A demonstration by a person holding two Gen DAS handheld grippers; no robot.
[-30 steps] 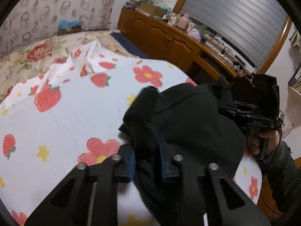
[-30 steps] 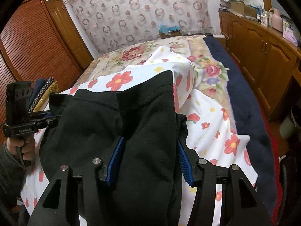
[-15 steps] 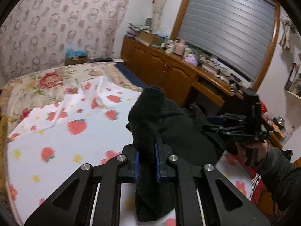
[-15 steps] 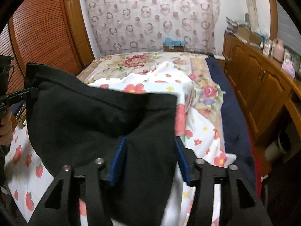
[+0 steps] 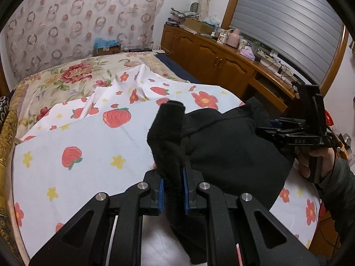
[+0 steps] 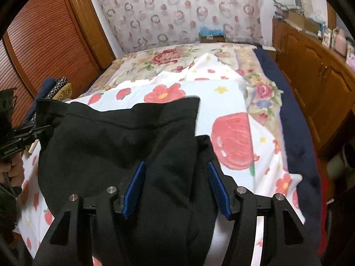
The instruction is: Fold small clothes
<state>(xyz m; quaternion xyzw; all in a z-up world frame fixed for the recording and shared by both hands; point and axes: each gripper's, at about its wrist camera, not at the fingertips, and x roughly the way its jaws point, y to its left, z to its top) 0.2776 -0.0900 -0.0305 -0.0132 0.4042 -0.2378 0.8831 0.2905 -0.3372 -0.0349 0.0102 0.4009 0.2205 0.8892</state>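
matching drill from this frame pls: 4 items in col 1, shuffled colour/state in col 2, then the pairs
Column 1:
1. left gripper
2. right gripper
3. strawberry-print sheet
4. window shutter

Column 2:
A. spread over the bed, white with red fruit and flowers
B. jaws opening, black garment draped between the blue pads
C. grey slats, wood frame
D. pads pinched on a bunched edge of the black garment

Pairs: 1-D, 2-B, 3-A, 4-C
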